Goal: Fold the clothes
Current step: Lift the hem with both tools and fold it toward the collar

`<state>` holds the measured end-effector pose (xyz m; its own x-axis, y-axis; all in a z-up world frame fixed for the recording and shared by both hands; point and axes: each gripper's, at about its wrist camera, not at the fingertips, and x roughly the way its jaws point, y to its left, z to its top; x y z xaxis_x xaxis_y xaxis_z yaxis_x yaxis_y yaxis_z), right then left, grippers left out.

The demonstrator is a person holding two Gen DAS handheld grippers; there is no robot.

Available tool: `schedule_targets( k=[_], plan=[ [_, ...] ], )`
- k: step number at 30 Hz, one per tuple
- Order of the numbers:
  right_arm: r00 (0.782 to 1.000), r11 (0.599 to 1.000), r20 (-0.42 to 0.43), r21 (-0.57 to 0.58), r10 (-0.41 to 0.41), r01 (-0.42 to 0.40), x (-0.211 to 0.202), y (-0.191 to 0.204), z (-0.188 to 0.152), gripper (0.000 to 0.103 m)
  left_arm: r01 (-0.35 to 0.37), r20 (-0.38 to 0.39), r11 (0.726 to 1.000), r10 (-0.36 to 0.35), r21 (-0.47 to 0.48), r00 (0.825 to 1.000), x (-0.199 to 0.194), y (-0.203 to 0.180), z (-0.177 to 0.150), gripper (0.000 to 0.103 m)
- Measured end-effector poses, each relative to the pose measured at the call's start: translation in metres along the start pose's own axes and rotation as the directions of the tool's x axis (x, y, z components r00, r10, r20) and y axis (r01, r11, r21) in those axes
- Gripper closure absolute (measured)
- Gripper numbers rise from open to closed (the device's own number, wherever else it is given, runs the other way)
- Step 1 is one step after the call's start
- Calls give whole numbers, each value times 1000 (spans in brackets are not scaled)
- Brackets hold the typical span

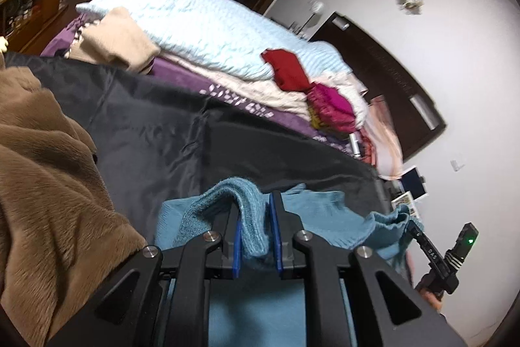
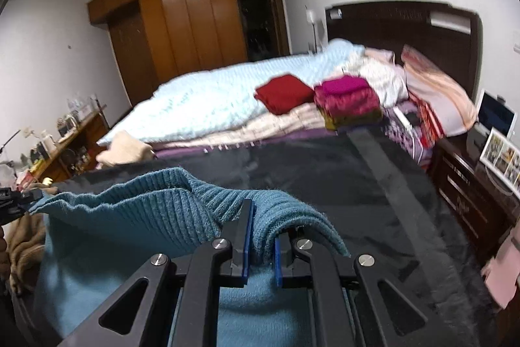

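The teal sweater (image 1: 312, 210) hangs stretched between the two grippers, above a black sheet (image 1: 156, 126) that covers the near part of the bed (image 2: 227, 100). In the left wrist view, the left gripper (image 1: 255, 217) is clamped on a ribbed fold of the sweater: its blue pads (image 1: 237, 236) press the knit from both sides, with only the bunched cloth between them. In the right wrist view, the right gripper (image 2: 261, 233) is clamped the same way on another ribbed edge, its jaws nearly together around a thinner fold. Both grippers point forward and down toward the bed. The rest of the sweater (image 2: 123, 217) drapes below and toward 9 o'clock in the right view, where its far corner meets the left gripper at the frame edge. In the left view the right gripper (image 1: 412, 226) shows at 4 o'clock, with the sweater's edge reaching to it.

Outward from the sweater, a brown fleece (image 1: 45, 171) lies at 9 o'clock in the left view, touching the black sheet. Beyond the sheet, at 12 o'clock in the right view, a pale blue blanket (image 2: 208, 93) covers the bed, with a folded red garment (image 2: 282, 93) and a magenta stack (image 2: 347, 100) on it. A dark headboard (image 2: 390, 31) stands at 1 o'clock and a wooden wardrobe (image 2: 182, 21) at 11 o'clock.
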<state>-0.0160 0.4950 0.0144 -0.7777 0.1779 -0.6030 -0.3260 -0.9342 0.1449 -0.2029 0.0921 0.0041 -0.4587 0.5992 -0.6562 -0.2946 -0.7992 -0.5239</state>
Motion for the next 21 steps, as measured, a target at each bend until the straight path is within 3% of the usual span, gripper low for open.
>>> schedule_targets(
  k=[12, 14, 17, 19, 20, 21],
  plan=[
    [992, 998, -115, 32, -45, 48, 61, -7, -15, 91, -74, -37, 996, 73, -40, 997, 50, 23, -10, 82],
    [988, 998, -156, 60, -10, 20, 69, -12, -17, 88, -65, -35, 996, 63, -53, 997, 51, 25, -11, 68],
    [985, 996, -170, 91, 11, 4, 70, -16, -18, 74, -47, 1, 992, 48, -114, 999, 44, 35, -11, 47],
    [990, 995, -141, 98, 4, 10, 63, -17, -17, 50, -28, 35, 987, 34, -157, 999, 34, 42, -10, 43],
    [992, 995, -123, 102, -2, 15, 59, -18, -16, 31, -21, 46, 986, 29, -164, 999, 29, 43, -10, 42],
    [995, 994, -97, 103, -16, 26, 52, -18, -15, 26, -13, 55, 988, 22, -156, 998, 24, 41, -9, 42]
  ],
)
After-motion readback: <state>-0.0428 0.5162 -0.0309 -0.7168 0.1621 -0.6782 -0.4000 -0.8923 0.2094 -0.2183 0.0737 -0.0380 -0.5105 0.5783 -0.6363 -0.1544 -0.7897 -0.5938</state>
